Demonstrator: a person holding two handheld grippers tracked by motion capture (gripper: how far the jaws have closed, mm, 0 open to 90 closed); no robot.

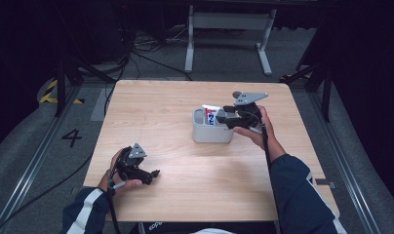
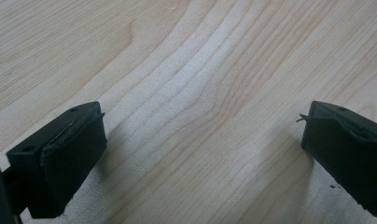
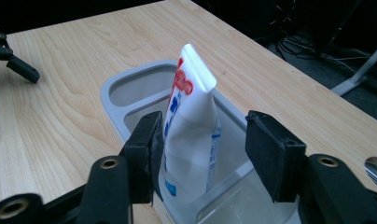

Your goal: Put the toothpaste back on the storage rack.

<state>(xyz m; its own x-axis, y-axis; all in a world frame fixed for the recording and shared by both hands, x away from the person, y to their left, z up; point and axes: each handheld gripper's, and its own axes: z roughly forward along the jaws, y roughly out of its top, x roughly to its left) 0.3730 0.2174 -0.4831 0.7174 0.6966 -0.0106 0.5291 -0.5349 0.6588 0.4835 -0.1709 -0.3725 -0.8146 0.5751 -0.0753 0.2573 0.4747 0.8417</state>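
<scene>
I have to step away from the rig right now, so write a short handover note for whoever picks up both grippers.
Right gripper: open, jaws either side of the white tube; one pad seems to touch it.
Left gripper: open, empty, low over the bare table near its front left.
The tube stands tilted in the grey holder mid-table.
Done: the tube is in the holder.
Left: probably just draw the right gripper back.

The left gripper (image 1: 153, 174) lies low near the table's front-left, held in the left hand (image 1: 118, 171), jaws wide apart. The right gripper (image 1: 218, 117) is raised farther out, right hand (image 1: 256, 127) behind it, jaws parted, forearm stretched forward.
</scene>
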